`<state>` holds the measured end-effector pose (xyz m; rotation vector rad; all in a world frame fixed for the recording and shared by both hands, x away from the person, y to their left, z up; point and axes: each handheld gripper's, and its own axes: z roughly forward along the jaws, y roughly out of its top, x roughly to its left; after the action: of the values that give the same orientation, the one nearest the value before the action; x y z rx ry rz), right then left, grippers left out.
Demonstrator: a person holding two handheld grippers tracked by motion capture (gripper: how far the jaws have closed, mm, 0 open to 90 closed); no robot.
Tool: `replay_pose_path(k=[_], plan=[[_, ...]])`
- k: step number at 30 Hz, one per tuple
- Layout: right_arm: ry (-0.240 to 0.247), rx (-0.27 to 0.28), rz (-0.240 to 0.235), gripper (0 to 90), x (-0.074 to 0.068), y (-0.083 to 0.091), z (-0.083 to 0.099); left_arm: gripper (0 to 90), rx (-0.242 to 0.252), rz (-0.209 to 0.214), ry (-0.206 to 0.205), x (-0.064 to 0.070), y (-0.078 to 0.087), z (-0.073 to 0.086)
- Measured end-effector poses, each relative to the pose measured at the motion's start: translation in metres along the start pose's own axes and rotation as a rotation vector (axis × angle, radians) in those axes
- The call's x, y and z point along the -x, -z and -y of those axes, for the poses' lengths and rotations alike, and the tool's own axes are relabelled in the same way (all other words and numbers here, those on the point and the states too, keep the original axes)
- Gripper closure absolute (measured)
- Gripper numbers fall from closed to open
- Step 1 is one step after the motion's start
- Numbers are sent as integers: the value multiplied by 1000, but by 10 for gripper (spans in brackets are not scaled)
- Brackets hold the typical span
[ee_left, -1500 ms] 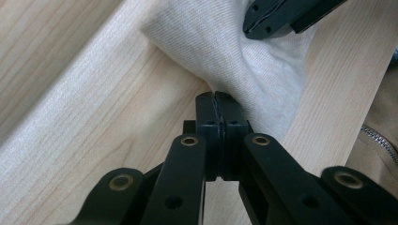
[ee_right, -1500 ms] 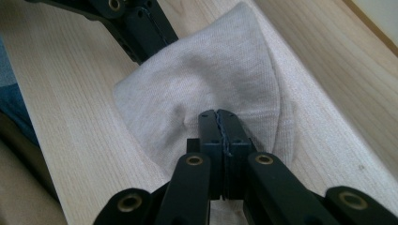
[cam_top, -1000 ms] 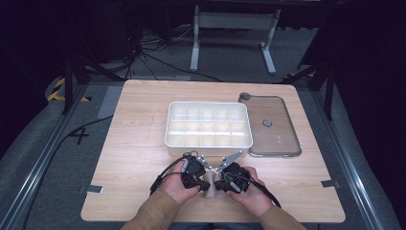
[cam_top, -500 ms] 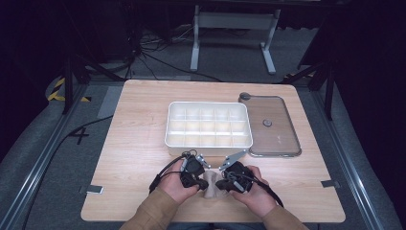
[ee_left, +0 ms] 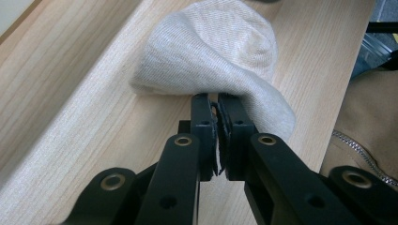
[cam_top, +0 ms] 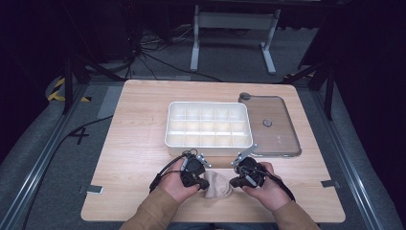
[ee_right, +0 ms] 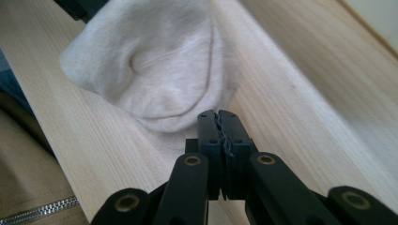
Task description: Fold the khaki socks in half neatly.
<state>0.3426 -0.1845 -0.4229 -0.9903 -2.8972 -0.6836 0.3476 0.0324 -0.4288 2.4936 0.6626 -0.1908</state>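
A beige sock (cam_top: 218, 188) lies bunched on the wooden table (cam_top: 139, 143) near its front edge, between the two hands. My left gripper (cam_top: 203, 184) is at the sock's left side; in the left gripper view its jaws (ee_left: 218, 101) are shut on a fold of the sock (ee_left: 211, 47), which drapes over the tips. My right gripper (cam_top: 234, 182) is at the sock's right side. The right gripper view has its jaws (ee_right: 218, 115) shut at the hem of the sock (ee_right: 155, 70), with a crease running to the tips.
A white compartment tray (cam_top: 167, 125) stands at the table's middle, just beyond the grippers. Its clear lid (cam_top: 282, 134) lies flat to the right of it. Tan sleeves come in from the bottom edge. Bare wood lies to the left and right of the hands.
The two hands have drawn a little apart, the right one shifting right, and more of the sock shows between the grippers.
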Motion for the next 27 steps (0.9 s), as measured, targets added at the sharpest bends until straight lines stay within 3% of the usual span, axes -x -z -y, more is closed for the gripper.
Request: replay_pose_path(k=[7, 27], plan=[[7, -28, -8, 893, -2, -12, 0, 857, 2, -4, -17, 3, 0, -2], [11, -11, -29, 895, -14, -19, -5, 854, 29, -19, -60, 16, -11, -12]])
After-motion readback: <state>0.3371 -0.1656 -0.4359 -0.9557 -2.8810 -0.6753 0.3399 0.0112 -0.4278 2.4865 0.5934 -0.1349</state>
